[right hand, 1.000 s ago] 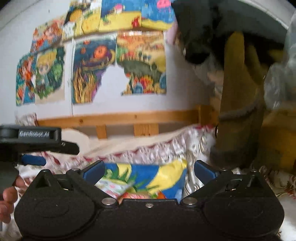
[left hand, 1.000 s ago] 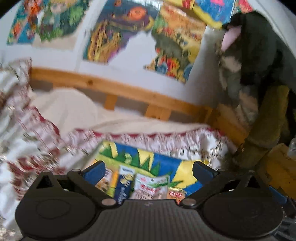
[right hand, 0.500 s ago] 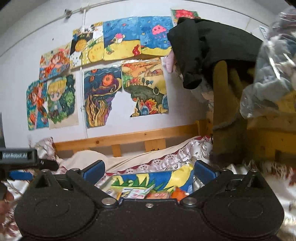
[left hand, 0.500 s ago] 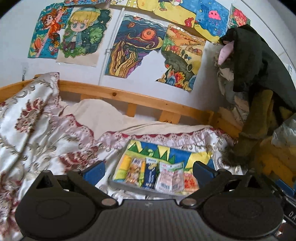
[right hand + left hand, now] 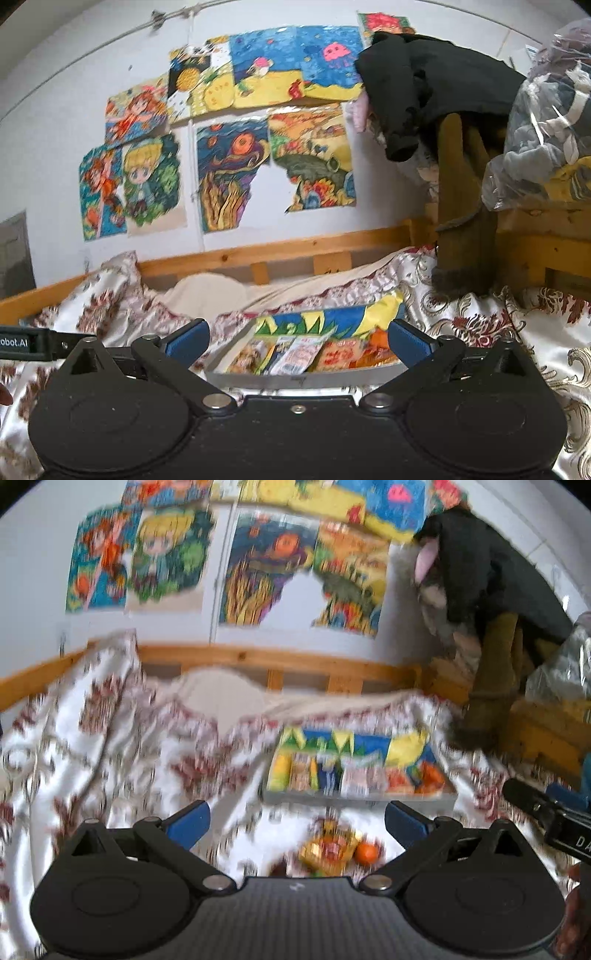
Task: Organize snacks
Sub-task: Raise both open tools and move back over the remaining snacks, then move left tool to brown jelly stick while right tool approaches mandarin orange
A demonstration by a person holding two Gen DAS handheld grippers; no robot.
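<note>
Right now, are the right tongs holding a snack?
No; the right tongs are open and empty, above the tray of snacks.

Bedspread [image 5: 122,760] left of tray [image 5: 358,796] bare, open for passing. Loose snack pile [image 5: 332,849] and orange ball [image 5: 366,852] lie on cloth just before tray front wall. Packets [image 5: 295,356] fill tray row. Hanging clothes [image 5: 458,206] crowd right side. Bed rail [image 5: 280,251] closes off back.
</note>
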